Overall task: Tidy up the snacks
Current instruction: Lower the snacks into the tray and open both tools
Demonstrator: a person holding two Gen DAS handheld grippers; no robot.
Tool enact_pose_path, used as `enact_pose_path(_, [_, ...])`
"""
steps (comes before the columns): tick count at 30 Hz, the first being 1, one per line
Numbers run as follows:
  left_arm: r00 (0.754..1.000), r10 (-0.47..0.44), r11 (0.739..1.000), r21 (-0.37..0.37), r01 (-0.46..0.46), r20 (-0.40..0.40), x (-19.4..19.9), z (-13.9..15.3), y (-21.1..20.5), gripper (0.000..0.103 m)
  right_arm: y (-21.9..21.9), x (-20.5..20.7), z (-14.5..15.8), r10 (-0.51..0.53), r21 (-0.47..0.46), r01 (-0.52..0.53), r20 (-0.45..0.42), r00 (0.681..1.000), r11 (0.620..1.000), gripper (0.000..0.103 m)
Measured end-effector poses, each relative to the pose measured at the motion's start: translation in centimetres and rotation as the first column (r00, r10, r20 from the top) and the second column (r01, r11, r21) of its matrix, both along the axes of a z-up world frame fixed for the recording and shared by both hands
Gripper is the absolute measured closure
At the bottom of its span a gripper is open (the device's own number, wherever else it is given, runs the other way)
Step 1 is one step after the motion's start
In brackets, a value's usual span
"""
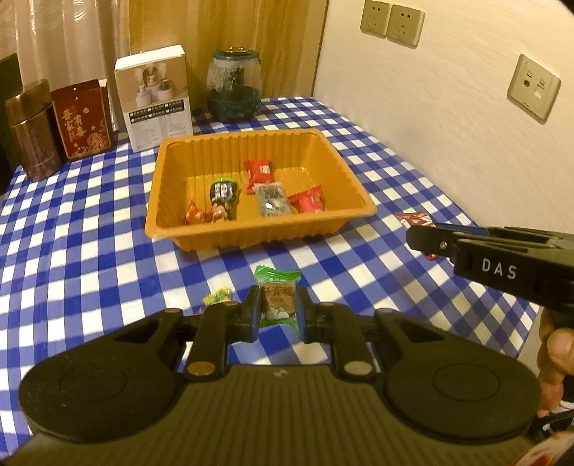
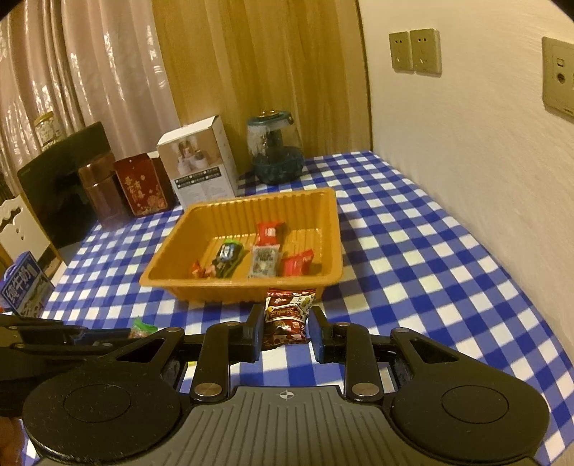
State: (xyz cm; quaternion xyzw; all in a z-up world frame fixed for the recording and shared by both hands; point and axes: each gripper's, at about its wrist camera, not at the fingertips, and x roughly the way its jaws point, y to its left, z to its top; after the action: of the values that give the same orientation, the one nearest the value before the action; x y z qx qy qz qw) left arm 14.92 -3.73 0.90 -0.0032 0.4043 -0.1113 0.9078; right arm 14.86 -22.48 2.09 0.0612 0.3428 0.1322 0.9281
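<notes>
1. Far left, back of the table point(image 1: 89, 200): a brown tin point(image 1: 32, 129) stood upright, with a dark red box point(image 1: 81, 118) with gold characters just beside it, then a white carton point(image 1: 158, 96) printed with a product photo.
2. Further right along the back edge: a clear jar point(image 1: 234, 86) with a dark lid and dark contents at its base, close to the wall corner.
3. Centre of the blue-and-white checked cloth: an orange tray point(image 1: 165, 186), ribbed walls, open top. Inside it lay two small orange-red sweets point(image 1: 201, 215) at the near left, a black packet point(image 1: 223, 195) beside them, a grey-clear packet point(image 1: 273, 199) in the middle, a red packet point(image 1: 257, 171) behind that, another red packet point(image 1: 308, 201) to the right.
4. Near the tray, on the cloth: a small yellow-green sweet point(image 1: 217, 296) lay loose, just left of the left tongs.
5. Left tongs point(image 1: 278, 310): clenched on a green-topped candy packet point(image 1: 278, 292), pads pressing both its sides, in front of the tray's near wall and apart from it.
6. Right tongs point(image 2: 285, 329): grasping a dark brown snack packet point(image 2: 287, 315), packet upright between the fingers, its top edge overlapping the tray's near wall in the right wrist view; whether it touched the tray, could not tell.
7. Right edge: cream wall carrying wall sockets point(image 1: 393, 22).
</notes>
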Motion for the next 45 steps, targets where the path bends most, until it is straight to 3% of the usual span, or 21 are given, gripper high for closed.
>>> enact_pose_path(13, [1.000,0.003,1.000,-0.013,-0.002,0.027,5.8,0.4,0.7,0.085,0.5,6.2,0.5,0.018,0.017,-0.018,0.001,1.000,1.000,0.076])
enact_pose_path(25, [0.999,0.023,1.000,-0.021,-0.023,0.022,12.3,-0.9,1.9,0.085,1.2,12.4,-0.9,0.029,0.058,-0.026,-0.049,0.998,0.998,0.076])
enact_pose_path(36, [1.000,0.007,1.000,-0.020,-0.006,0.015,15.4,-2.6,1.1,0.085,1.1,14.7,-2.7,0.016,0.081,-0.009,-0.078,0.997,0.997,0.076])
enact_pose_path(38, [0.999,-0.001,1.000,-0.022,0.002,0.034,15.8,-2.8,0.9,0.080,1.1,14.7,-2.8,0.013,0.082,-0.006,-0.079,0.997,0.997,0.076])
enact_pose_path(40, [0.999,-0.003,1.000,-0.012,0.004,0.040,16.1,-3.0,0.7,0.065,1.0,14.8,-2.9,0.010,0.081,-0.004,-0.082,0.997,0.997,0.076])
enact_pose_path(45, [0.999,0.018,0.999,-0.032,-0.017,0.034,15.9,-2.8,1.3,0.065,0.8,14.7,-3.0,0.006,0.080,0.000,-0.084,0.996,0.997,0.076])
